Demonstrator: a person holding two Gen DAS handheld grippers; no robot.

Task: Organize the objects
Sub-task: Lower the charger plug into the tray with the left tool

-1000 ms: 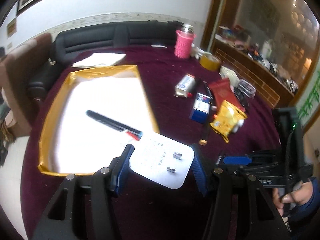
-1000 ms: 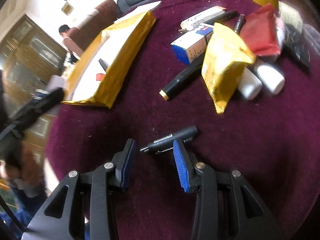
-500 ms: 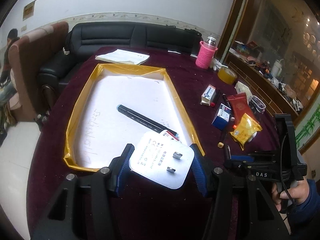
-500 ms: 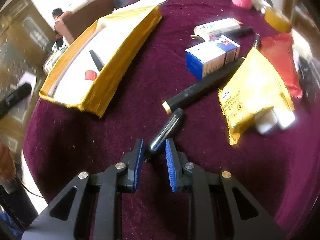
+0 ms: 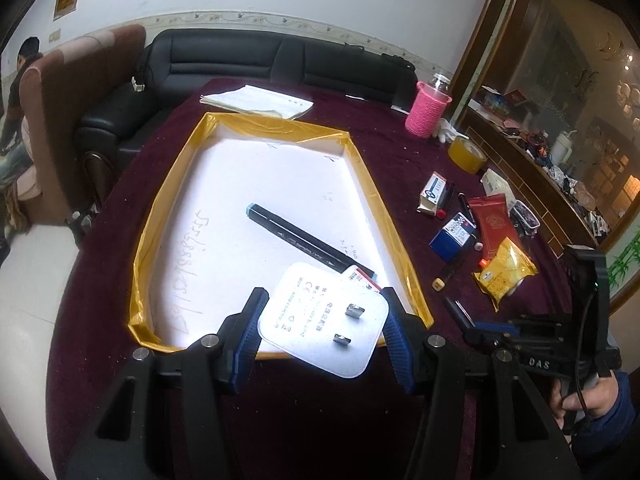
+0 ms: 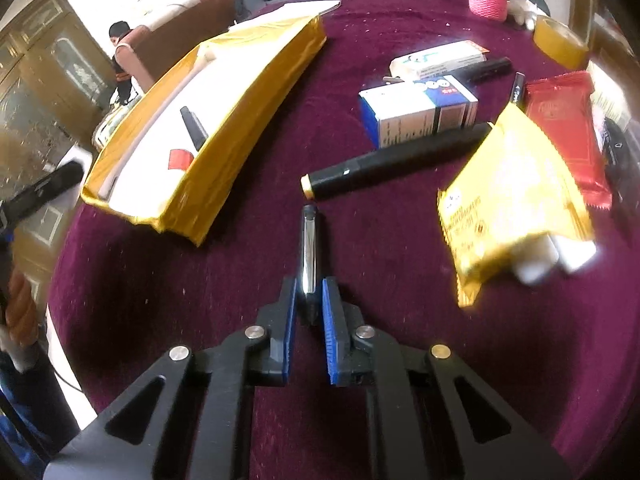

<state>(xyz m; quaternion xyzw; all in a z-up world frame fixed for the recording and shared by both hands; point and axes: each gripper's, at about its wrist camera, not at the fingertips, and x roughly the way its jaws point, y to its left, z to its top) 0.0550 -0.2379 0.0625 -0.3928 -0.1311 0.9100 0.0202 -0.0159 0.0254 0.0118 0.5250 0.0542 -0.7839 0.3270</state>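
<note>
- left gripper (image 5: 322, 330) pinching a white charger plug (image 5: 324, 322) by its sides, prongs facing the camera, held over the near edge of the gold-rimmed tray (image 5: 168, 216)
- tray sits on the maroon desk (image 5: 400, 168), white inside; a black marker (image 5: 308, 244) lies diagonally in it, with a small red-and-white item at its near end, partly hidden behind the plug
- right gripper (image 6: 309, 298) has just been closing, its jaws now pressed onto a slim black pen (image 6: 309, 248) with a silver clip; pen points away from the gripper, far tip near the capped end of a thicker black marker (image 6: 396, 162)
- thicker marker lies on the desk right of the tray, far end running under a yellow snack packet (image 6: 512, 204)
- blue-and-white box (image 6: 416, 114) just beyond that marker; white box (image 6: 438, 58) further back, touching it
- red packet (image 6: 564, 128) right of the yellow one; white tubes (image 6: 556, 256) poke out from under the yellow packet's near end
- pink knit cup (image 5: 426, 110) and a roll of yellow tape (image 5: 468, 154) at the far right of the desk
- stack of papers (image 5: 256, 100) beyond the tray's far edge
- black sofa (image 5: 256, 56) behind the desk; a person (image 5: 20, 92) seated at far left
- the right gripper's body and the hand holding it (image 5: 588, 394) show at the lower right of the left wrist view
</note>
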